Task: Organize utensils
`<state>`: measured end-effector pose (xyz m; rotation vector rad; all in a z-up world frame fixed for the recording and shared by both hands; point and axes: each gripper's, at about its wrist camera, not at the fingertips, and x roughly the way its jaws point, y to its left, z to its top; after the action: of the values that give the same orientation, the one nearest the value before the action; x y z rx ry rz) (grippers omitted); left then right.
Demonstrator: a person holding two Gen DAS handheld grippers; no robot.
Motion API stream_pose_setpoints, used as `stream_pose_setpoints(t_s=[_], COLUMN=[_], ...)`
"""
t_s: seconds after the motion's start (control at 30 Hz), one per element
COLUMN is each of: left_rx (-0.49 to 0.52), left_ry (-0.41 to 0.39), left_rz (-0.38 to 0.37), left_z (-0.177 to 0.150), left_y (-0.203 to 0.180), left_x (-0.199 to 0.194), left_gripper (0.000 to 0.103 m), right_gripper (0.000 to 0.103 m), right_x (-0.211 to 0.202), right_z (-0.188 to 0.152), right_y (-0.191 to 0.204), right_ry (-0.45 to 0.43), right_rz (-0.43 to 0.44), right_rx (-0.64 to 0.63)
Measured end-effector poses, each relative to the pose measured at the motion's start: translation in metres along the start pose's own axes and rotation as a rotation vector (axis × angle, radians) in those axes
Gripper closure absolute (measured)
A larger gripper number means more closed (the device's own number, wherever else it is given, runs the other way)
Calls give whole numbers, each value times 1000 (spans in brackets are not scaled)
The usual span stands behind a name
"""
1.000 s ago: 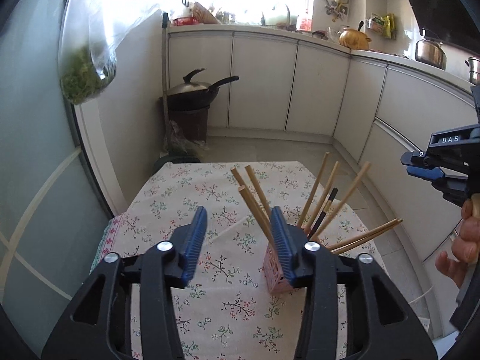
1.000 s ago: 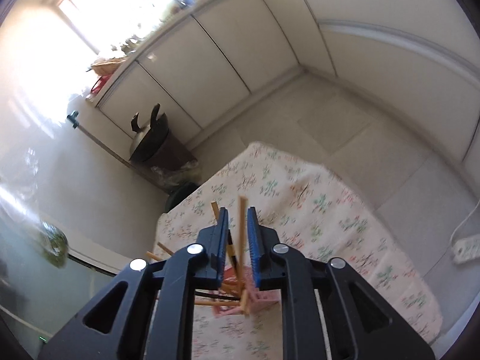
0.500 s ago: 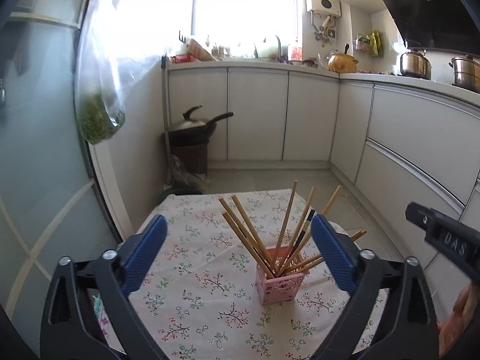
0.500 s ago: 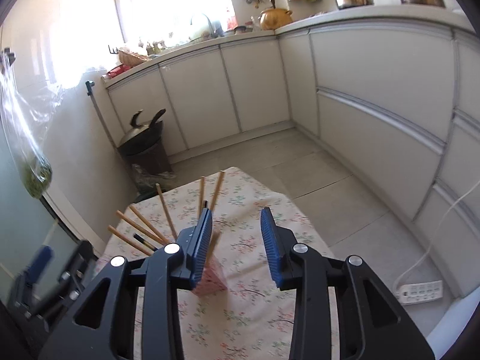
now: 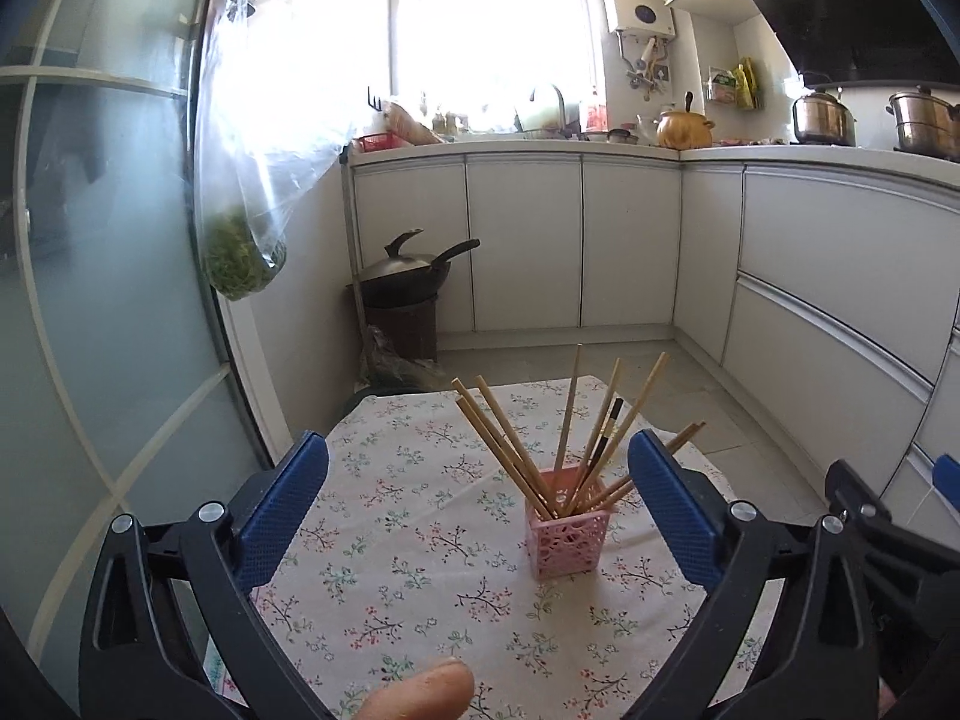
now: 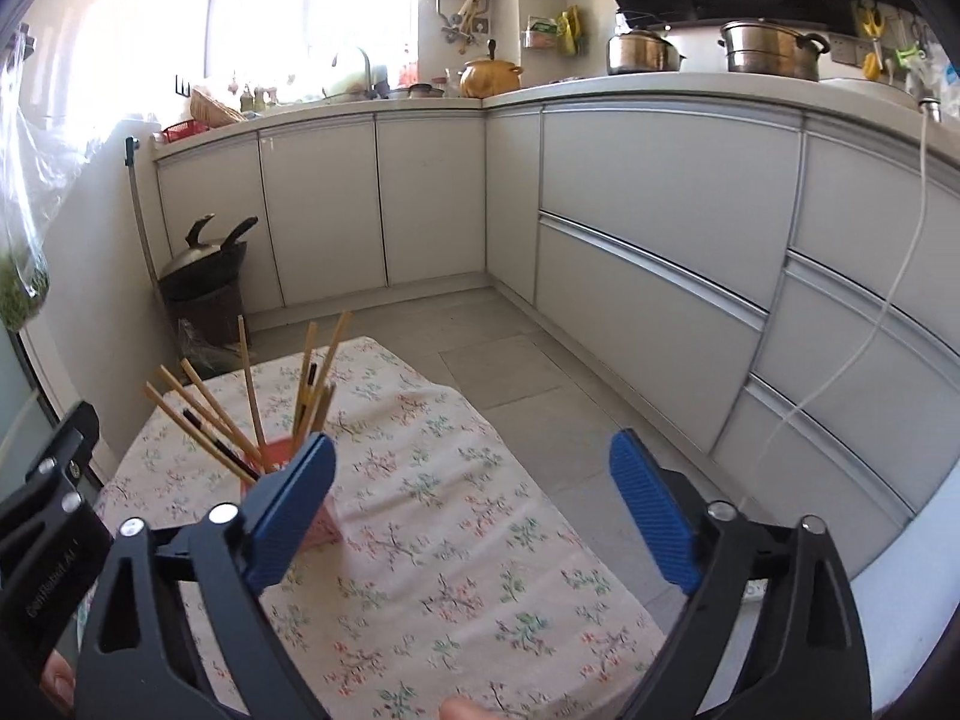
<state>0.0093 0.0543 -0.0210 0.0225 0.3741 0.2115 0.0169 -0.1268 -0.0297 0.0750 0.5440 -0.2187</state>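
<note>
Pink holder [image 5: 567, 540] stands upright on the floral tablecloth [image 5: 420, 540], chopsticks [image 5: 510, 444] inside. Left gripper [image 5: 480, 504] and right gripper [image 6: 474, 504], both just opened wide, hold nothing near the holder.

Floral-clothed table [image 5: 420, 540] bears pink holder [image 5: 569, 543].

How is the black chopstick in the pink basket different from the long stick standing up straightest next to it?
The black chopstick is dark; the straightest stick is pale wood. The black chopstick leans toward the right, while the straightest stick stands almost upright. The black chopstick's tip sits lower than the straightest stick's. Both stand in the pink basket.
</note>
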Motion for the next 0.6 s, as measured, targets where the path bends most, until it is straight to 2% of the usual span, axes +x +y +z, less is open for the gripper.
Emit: stream_pose_setpoints(t_s=[0.1,0.23,0.37,0.6], left_rx=[-15,8,10,22], left_ry=[37,117,103,118], left_rz=[12,-35,-31,-26], left_z=[-6,-13,-12,-15], left_y=[1,-4,-6,-9], left_x=[-2,1,-4,1], left_gripper=[7,7,7,7], right_gripper=[7,6,6,6], right_x=[-10,-17,-13,-12], right_z=[-11,-14,-15,-18], right_y=[-9,-13,-14,-13], right_ry=[-42,-69,-33,-25], right_rz=[-42,-65,-75,-84], right_rx=[18,32,19,10])
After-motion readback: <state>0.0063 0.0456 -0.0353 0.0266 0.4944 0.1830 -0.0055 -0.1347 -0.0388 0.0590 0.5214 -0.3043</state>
